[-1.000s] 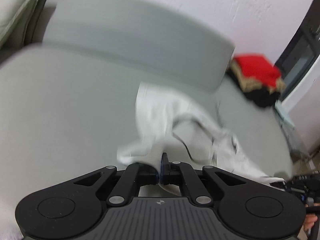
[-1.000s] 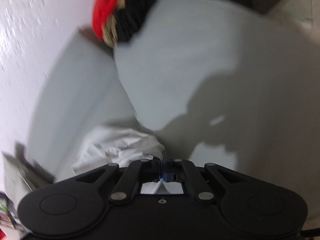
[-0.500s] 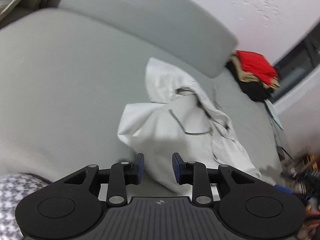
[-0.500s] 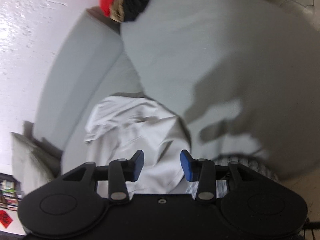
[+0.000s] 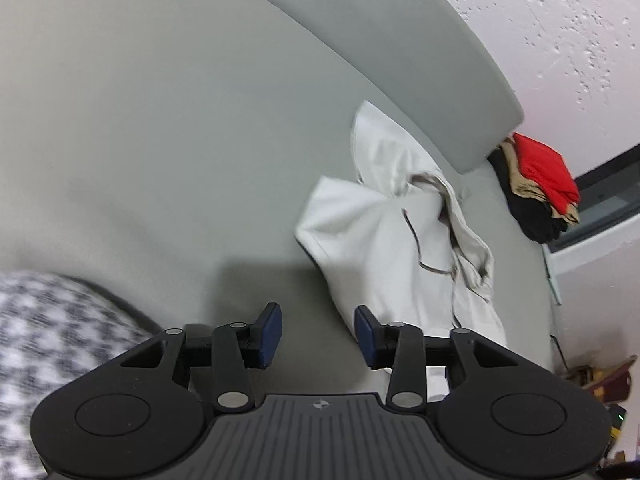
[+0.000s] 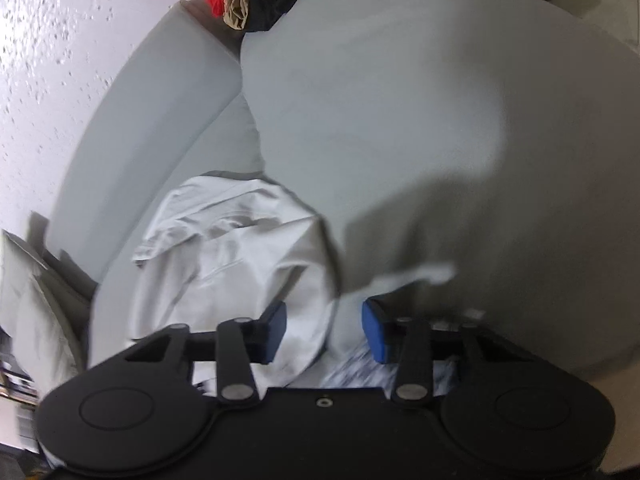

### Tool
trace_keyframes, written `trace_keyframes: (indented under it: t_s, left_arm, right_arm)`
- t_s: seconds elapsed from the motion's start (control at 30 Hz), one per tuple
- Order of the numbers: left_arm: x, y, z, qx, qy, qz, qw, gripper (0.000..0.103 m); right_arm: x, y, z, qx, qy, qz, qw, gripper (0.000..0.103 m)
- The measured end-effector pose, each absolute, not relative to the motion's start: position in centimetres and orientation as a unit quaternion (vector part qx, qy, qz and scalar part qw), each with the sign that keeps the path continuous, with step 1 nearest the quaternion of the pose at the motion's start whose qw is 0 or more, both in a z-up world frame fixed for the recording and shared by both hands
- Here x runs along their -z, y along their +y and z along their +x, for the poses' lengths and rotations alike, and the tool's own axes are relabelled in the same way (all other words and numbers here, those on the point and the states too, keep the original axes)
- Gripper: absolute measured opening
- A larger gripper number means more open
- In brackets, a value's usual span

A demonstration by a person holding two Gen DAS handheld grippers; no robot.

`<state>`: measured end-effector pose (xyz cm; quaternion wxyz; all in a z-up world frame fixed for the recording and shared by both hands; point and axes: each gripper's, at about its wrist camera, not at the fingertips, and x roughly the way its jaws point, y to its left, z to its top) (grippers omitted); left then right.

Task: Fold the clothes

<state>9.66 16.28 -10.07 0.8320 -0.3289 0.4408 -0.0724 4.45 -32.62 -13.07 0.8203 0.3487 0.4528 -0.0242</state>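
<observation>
On the grey sofa (image 5: pixel 160 140) lies a crumpled white garment (image 5: pixel 372 240). Left gripper (image 5: pixel 319 336) is opening, empty; right gripper (image 6: pixel 324 332) is closing, its pads gripping nothing.

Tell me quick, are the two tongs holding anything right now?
Left tongs: open and opening wider, holding nothing; the white garment lies just beside them.
Right tongs: open but closing, nothing gripped; the garment's edge lies under them.

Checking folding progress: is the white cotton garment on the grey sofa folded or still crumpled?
Crumpled. The white cotton garment lies bunched in loose, uneven creases on the grey sofa, with no flat, squared folds.
</observation>
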Motion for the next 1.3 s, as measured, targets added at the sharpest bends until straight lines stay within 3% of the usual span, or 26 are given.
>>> trace_keyframes:
  t_s: [0.53,0.7,0.9,0.93,0.97,1.0,1.03,1.07,1.3]
  left_arm:
    - [11.5,15.3,13.3,0.104,0.431,-0.359,0.822,0.039]
    - [11.3,14.9,13.4,0.101,0.429,-0.342,0.83,0.037]
    - [11.3,13.7,15.3,0.095,0.432,-0.313,0.841,0.037]
    - [11.4,13.6,15.6,0.092,0.432,-0.311,0.841,0.036]
    - [11.5,13.5,15.8,0.085,0.433,-0.31,0.842,0.026]
    - [11.5,13.5,16.0,0.075,0.437,-0.31,0.841,0.019]
    - [11.5,13.5,16.2,0.064,0.44,-0.31,0.841,0.006]
    - [11.4,13.5,16.3,0.056,0.444,-0.31,0.839,0.001]
    - [4.1,13.8,16.7,0.076,0.417,-0.291,0.857,0.0]
  right_arm:
    - [14.5,-32.6,6.0,-0.023,0.433,0.342,0.834,0.04]
    - [14.8,-32.5,6.3,-0.033,0.414,0.333,0.846,0.028]
    - [14.9,-30.5,9.3,-0.024,0.43,0.282,0.857,0.026]
    - [15.0,-30.2,9.8,-0.019,0.437,0.275,0.856,0.026]
    - [15.1,-30.0,10.1,-0.011,0.441,0.274,0.855,0.021]
    - [15.2,-30.1,10.2,0.002,0.441,0.279,0.853,0.008]
    - [15.4,-30.3,10.2,0.013,0.437,0.29,0.851,0.004]
    - [15.6,-30.7,10.0,0.018,0.434,0.309,0.846,0.002]
    - [12.4,-29.7,10.0,-0.032,0.449,0.391,0.803,0.002]
